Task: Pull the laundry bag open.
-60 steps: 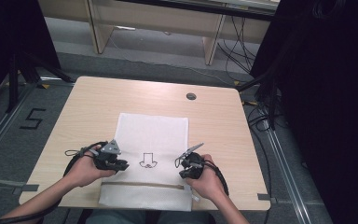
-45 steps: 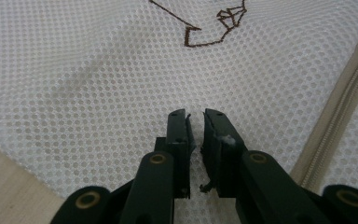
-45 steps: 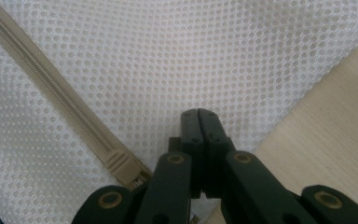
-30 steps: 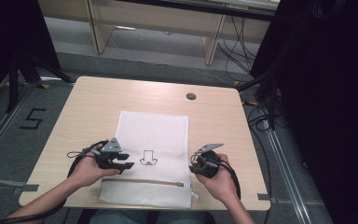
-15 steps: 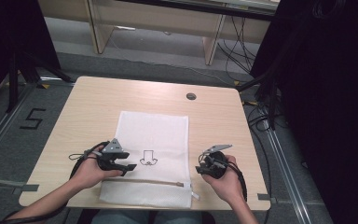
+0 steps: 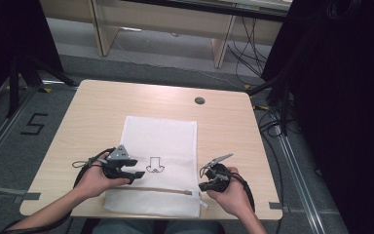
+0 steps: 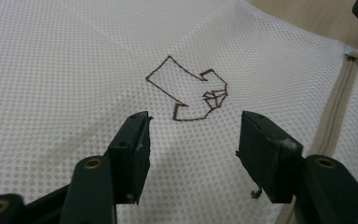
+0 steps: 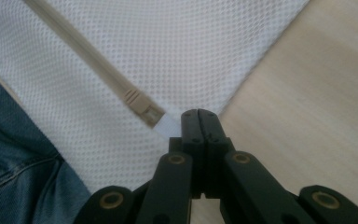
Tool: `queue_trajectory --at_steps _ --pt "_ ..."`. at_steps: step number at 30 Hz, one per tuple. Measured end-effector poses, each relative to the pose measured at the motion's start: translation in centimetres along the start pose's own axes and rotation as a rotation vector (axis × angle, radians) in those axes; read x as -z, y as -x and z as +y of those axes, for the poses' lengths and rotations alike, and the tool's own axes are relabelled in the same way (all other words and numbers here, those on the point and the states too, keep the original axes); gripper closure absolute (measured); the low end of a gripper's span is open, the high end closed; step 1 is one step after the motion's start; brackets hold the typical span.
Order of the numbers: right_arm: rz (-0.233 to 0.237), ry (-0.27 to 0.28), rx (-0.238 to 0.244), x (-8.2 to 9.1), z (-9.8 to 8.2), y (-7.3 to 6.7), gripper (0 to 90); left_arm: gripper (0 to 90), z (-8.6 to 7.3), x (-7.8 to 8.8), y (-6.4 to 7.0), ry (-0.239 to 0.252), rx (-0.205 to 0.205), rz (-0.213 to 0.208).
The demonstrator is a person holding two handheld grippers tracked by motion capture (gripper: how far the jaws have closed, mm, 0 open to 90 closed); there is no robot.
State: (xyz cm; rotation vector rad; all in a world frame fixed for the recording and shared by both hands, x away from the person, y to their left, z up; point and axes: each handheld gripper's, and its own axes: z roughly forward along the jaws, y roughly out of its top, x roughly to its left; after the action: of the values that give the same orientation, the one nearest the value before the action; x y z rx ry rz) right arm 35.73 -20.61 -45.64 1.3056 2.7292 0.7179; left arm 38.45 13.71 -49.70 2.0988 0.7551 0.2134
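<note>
A white mesh laundry bag [image 6: 158, 161] is laid flat on the pale wooden table [image 6: 97, 112], its near edge reaching the table's front rim; its fabric is a fine, regular honeycomb net, slightly creased in shallow diagonal folds as seen in the left gripper view. A small outline figure [image 7: 189, 95] is stitched in dark brown thread near the middle of the bag, angular in shape. A beige zipper [image 6: 156, 190] runs across the bag close to the near edge, a narrow ribbed band ending in a boxy slider [image 8: 140, 105] with a short white fabric tab [image 8: 168, 123] beside the bag's right edge. The left gripper [image 6: 129, 168] is held over the left part of the bag, its 2 black, blocky jaws standing well apart with nothing between them but the mesh below, having just been opening. The right gripper [image 6: 209, 181] is held at the bag's near right corner; its jaws have just been closing and are pressed together, and in the right gripper view the white tab runs right up to their tips, though whether it is pinched between them cannot be told. A round dark grommet [image 6: 199, 100] is set in the tabletop, well apart from the bag. Blue denim [image 8: 14, 172] is seen past the table's near edge
</note>
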Motion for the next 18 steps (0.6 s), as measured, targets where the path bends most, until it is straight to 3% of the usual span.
queue_trajectory --at_steps 3,4,6,7,8,9,10,11,13,14,15,16,18 --pt "-0.001 -0.031 -0.015 0.0 -0.1 -0.4 90.0 43.9 0.0 0.0 0.3 -0.005 -0.01 -0.004" --pt "0.019 -0.033 0.0 -0.2 -0.2 -0.5 90.0 44.2 -0.1 -0.1 0.4 0.0 -0.023 -0.018" --pt "0.021 -0.054 -0.032 -0.2 -0.3 -0.8 90.0 44.2 0.0 -0.1 0.4 0.001 -0.041 -0.019" --pt "0.024 -0.05 -0.012 -0.4 -0.3 -0.7 90.0 44.2 0.0 -0.1 0.5 -0.004 -0.024 -0.021" --pt "0.025 -0.057 -0.018 -0.5 -0.4 -0.8 90.0 44.3 0.0 -0.1 0.4 -0.003 -0.05 -0.015" --pt "0.033 -0.069 -0.023 -0.6 -0.4 -0.9 90.0 44.3 0.0 -0.1 0.6 -0.001 -0.025 -0.02" --pt "0.036 -0.08 -0.018 -0.8 -0.4 -0.9 90.0 44.3 0.0 -0.1 0.6 -0.001 -0.025 -0.02" --pt "0.034 -0.079 -0.021 -1.0 -0.5 -1.0 90.0 44.3 0.2 -0.2 0.6 0.003 -0.047 -0.017" --pt "0.038 -0.088 0.006 -1.4 -0.5 -1.0 90.0 44.3 0.2 -0.4 0.8 0.0 -0.041 -0.019" --pt "0.039 -0.104 -0.01 -1.5 -0.5 -1.1 90.0 44.3 0.3 -0.5 0.9 -0.015 -0.042 -0.018" --pt "0.042 -0.105 0.006 -1.8 -0.5 -1.0 90.0 44.3 0.3 -0.7 0.8 -0.007 -0.068 -0.028" --pt "0.043 -0.109 -0.003 -2.0 -0.5 -1.0 90.0 44.3 0.4 -0.8 1.0 -0.017 -0.047 -0.029" --pt "0.038 -0.123 -0.016 -2.3 -0.5 -1.1 90.0 44.3 0.4 -1.0 1.1 -0.015 -0.056 -0.038"
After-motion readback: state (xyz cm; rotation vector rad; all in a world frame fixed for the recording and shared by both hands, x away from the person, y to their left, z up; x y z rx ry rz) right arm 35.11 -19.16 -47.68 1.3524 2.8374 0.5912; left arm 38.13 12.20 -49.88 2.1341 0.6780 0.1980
